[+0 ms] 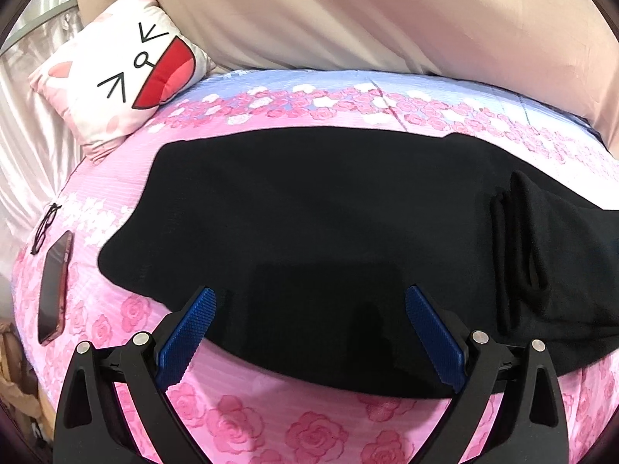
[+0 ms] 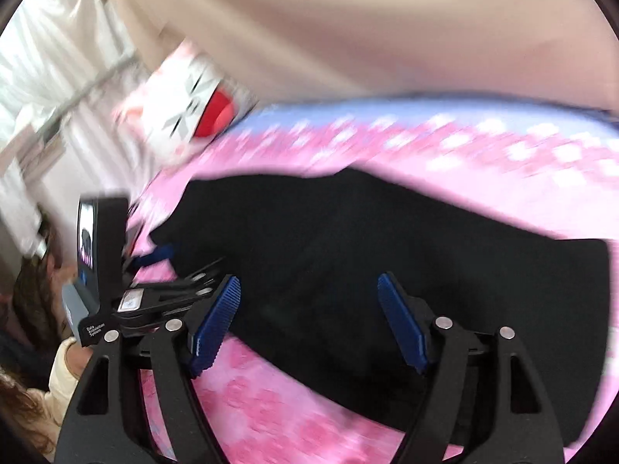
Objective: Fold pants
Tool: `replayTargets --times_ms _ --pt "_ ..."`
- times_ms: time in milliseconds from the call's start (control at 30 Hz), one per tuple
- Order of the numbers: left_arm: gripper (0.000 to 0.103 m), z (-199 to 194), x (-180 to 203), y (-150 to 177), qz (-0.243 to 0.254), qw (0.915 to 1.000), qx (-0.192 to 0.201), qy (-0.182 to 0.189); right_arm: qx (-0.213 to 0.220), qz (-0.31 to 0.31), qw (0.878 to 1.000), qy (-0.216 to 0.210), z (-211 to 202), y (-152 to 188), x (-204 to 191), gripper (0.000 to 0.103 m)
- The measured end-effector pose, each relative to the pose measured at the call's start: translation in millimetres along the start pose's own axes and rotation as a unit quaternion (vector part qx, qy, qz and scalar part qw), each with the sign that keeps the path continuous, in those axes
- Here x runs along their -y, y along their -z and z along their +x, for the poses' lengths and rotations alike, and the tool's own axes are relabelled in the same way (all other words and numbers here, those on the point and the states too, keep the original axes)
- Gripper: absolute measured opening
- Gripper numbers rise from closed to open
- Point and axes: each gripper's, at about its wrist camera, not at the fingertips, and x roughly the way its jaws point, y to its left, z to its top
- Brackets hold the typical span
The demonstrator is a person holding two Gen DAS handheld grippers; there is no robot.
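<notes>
Black pants (image 1: pixel 309 212) lie spread flat across a pink rose-print bedspread (image 1: pixel 251 425). At their right end the cloth is doubled into a thick fold (image 1: pixel 518 255). My left gripper (image 1: pixel 309 294) hangs open over the pants' near edge, nothing between its blue pads (image 1: pixel 189 332). In the blurred right wrist view the pants (image 2: pixel 387 251) fill the middle. My right gripper (image 2: pixel 307 282) is open above their near edge, holding nothing. The left gripper's body (image 2: pixel 104 270) shows at the left of that view, its fingertips hidden by blur.
A white pillow with a cartoon face (image 1: pixel 127 73) sits at the back left. A phone in a red case (image 1: pixel 54 286) and black glasses (image 1: pixel 46 228) lie left of the pants. A beige duvet (image 1: pixel 387 19) is piled along the back. A person's sleeve (image 2: pixel 64 367) shows lower left.
</notes>
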Motion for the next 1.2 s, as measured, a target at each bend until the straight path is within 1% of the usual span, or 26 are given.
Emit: replayTargets --times_ms 67,133,167,200,267,333,400,467,500,533,567,600,633,667,700,733,767,800,833,867,900,933,967,1033,1100,1200 --pt "0.097 -5.2 -0.7 -0.4 -0.003 1.0 0.004 0.003 0.036 0.022 0.997 0.062 -33.3 -5.9 31.9 0.07" --pt "0.097 -11.3 2.2 -4.0 -0.004 0.9998 0.011 0.014 0.051 0.05 0.988 0.141 -55.4 -9.7 70.1 0.069" --pt "0.097 -16.5 7.3 -7.6 -0.002 0.9996 0.018 0.023 0.054 0.068 0.983 0.164 -63.8 -9.8 88.9 0.068" --pt "0.097 -20.4 12.5 -10.2 0.002 0.9993 0.024 0.028 0.055 0.082 0.981 0.168 -69.2 -9.4 103.6 0.068" --pt "0.097 -29.6 26.6 -15.6 0.015 0.9985 0.038 0.037 0.05 0.099 0.981 0.158 -69.0 -9.7 118.7 0.068" --pt "0.097 -36.1 43.0 -19.7 0.028 0.9975 0.047 0.044 0.041 0.105 0.984 0.14 -61.1 -10.8 124.4 0.068" --pt "0.097 -41.1 61.8 -23.8 0.042 0.996 0.05 0.061 0.022 0.101 0.988 0.112 -45.0 -11.2 126.8 0.068" --pt "0.097 -43.8 81.4 -28.0 0.056 0.9937 0.055 0.08 -0.011 0.096 0.991 0.09 -18.7 -10.6 134.7 0.066" --pt "0.097 -42.1 92.6 -30.3 0.065 0.9921 0.057 0.09 -0.023 0.095 0.989 0.113 -6.7 -8.7 144.3 0.066" --pt "0.097 -37.6 102.5 -31.9 0.073 0.9919 0.052 0.09 -0.032 0.095 0.986 0.133 -0.6 -5.9 153.6 0.06" --pt "0.097 -29.6 113.6 -32.8 0.083 0.9919 0.044 0.086 -0.031 0.103 0.985 0.136 2.2 -3.4 160.4 0.057" --pt "0.098 -18.8 123.0 -32.0 0.095 0.9925 0.034 0.069 -0.016 0.128 0.985 0.119 -4.5 -4.1 164.9 0.057" --pt "0.098 -8.7 128.5 -30.2 0.104 0.9934 0.022 0.044 -0.01 0.142 0.984 0.109 -8.9 -5.5 164.9 0.059" --pt "0.098 1.8 131.7 -27.0 0.111 0.9936 0.011 0.017 -0.002 0.144 0.984 0.103 -14.7 -8.4 161.4 0.059" --pt "0.098 11.8 131.2 -22.3 0.111 0.9938 -0.001 0.006 0.01 0.127 0.986 0.104 -21.4 -12.7 154.9 0.058" --pt "0.098 15.2 127.4 -19.7 0.1 0.9949 -0.003 0.016 0.012 0.115 0.987 0.111 -20.4 -16.2 151.2 0.063" --pt "0.098 15.3 121.6 -18.4 0.088 0.9959 0.0 0.025 0.001 0.1 0.985 0.137 -15.8 -17.4 154.5 0.063" --pt "0.098 14.8 116.3 -18.1 0.073 0.9967 -0.004 0.035 -0.013 0.098 0.983 0.154 -9.1 -16.0 161.4 0.063" --pt "0.098 14.4 113.2 -18.4 0.067 0.9967 -0.011 0.044 -0.029 0.105 0.98 0.164 -0.9 -12.5 173.6 0.055" --pt "0.098 12.6 109.5 -18.1 0.063 0.9967 -0.016 0.048 -0.02 0.115 0.98 0.159 -3.2 -11.0 177.9 0.055" --pt "0.098 9.0 106.8 -17.0 0.063 0.9969 -0.016 0.044 -0.01 0.125 0.98 0.153 -10.5 -12.5 175.8 0.055" --pt "0.098 5.1 103.2 -15.9 0.064 0.9971 -0.012 0.039 -0.004 0.124 0.98 0.157 -15.0 -13.6 171.6 0.056" --pt "0.098 1.0 101.8 -14.9 0.065 0.9973 -0.008 0.034 0.008 0.116 0.98 0.16 -21.2 -15.8 162.0 0.057" --pt "0.098 -7.6 92.9 -11.4 0.061 0.9977 -0.002 0.028 0.014 0.097 0.985 0.145 -24.6 -18.0 142.6 0.057" --pt "0.098 -13.3 82.9 -7.8 0.056 0.9981 0.002 0.026 0.006 0.062 0.99 0.124 -17.6 -18.9 112.3 0.059" --pt "0.098 -18.4 75.5 -4.5 0.053 0.9985 0.006 0.013 -0.013 0.006 0.994 0.111 5.7 -22.4 73.3 0.06"
